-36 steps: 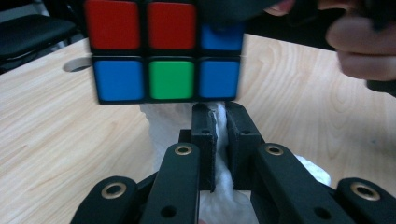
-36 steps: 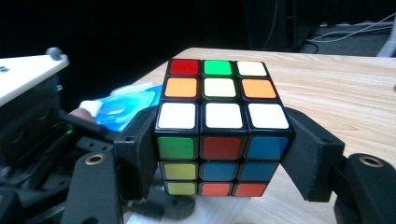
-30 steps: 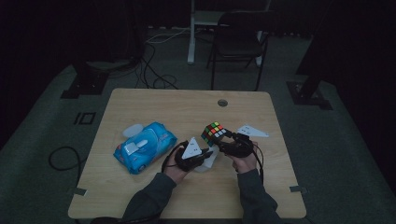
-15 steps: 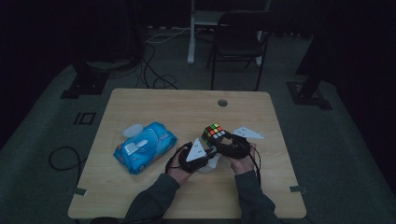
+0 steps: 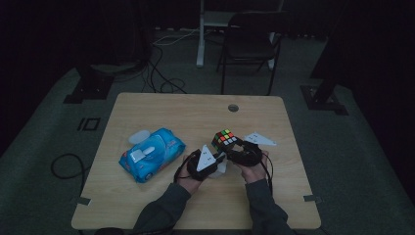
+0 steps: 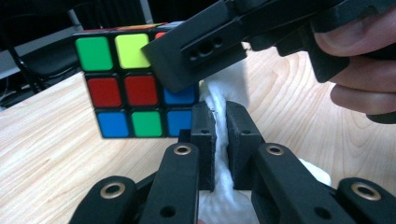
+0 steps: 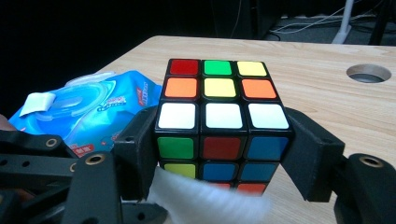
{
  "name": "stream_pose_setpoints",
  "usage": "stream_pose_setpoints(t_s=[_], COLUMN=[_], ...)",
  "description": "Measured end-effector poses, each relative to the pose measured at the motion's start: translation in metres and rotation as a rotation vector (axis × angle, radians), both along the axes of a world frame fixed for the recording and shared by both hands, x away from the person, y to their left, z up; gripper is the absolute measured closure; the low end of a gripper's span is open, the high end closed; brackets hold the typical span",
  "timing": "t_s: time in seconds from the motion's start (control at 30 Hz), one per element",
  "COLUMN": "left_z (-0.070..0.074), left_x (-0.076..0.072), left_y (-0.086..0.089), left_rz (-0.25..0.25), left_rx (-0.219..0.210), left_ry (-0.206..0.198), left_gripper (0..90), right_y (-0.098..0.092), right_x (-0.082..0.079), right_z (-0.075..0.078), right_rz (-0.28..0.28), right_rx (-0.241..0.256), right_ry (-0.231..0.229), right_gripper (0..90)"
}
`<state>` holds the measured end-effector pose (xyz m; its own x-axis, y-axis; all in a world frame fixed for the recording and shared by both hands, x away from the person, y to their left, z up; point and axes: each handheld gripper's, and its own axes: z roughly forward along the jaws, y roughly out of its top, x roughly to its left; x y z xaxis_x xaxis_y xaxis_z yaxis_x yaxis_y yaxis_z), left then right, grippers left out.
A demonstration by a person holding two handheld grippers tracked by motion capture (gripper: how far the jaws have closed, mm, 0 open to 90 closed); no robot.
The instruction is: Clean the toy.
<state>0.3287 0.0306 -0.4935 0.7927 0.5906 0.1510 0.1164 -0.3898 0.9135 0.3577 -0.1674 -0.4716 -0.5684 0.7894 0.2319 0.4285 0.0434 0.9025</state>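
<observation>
**On the table: cube held for wiping**

At the left of the table (image 5: 147,112), item one: a blue pack of wet wipes (image 5: 151,153), lying flat, its lid flap raised and turned toward the far-left edge. It sits just beside the person's left hand, judged to be kept within reach as the supply of wipes.

Item two, centre: the left gripper (image 6: 220,135), fingers (image 6: 204,140) pressed together on a white wipe (image 6: 219,98). The wipe stands up between them and meets the near face of the cube, so the grip appears meant to turn the cloth into a wiping pad.

Item three, right of centre: a scrambled puzzle cube (image 7: 223,126), clamped at its two sides by the fingers of the right gripper (image 7: 224,154). It is held steady near the front middle of the table, white-row edge uppermost toward the camera, presumably to offer one face to the wipe.

Surface: pale wood-grain top, with a round cable hole (image 5: 233,107) near the far edge.

Room: dim, dark floor, a chair (image 5: 252,46) and a desk leg beyond the table, cables (image 5: 161,73) trailing at far left.
</observation>
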Motion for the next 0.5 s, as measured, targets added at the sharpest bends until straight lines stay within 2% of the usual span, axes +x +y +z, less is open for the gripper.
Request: stream_pose_setpoints(t_s=[0.5], left_z=[-0.0016], left_x=[0.0017], left_y=[0.0003], left_rz=[0.014], left_rx=[-0.009], left_ry=[0.010], left_gripper=[83.8], right_y=[-0.0013], right_x=[0.0012], right_z=[-0.0002], right_rz=[-0.029], right_rx=[-0.012], right_ry=[0.004], right_gripper=[34.9])
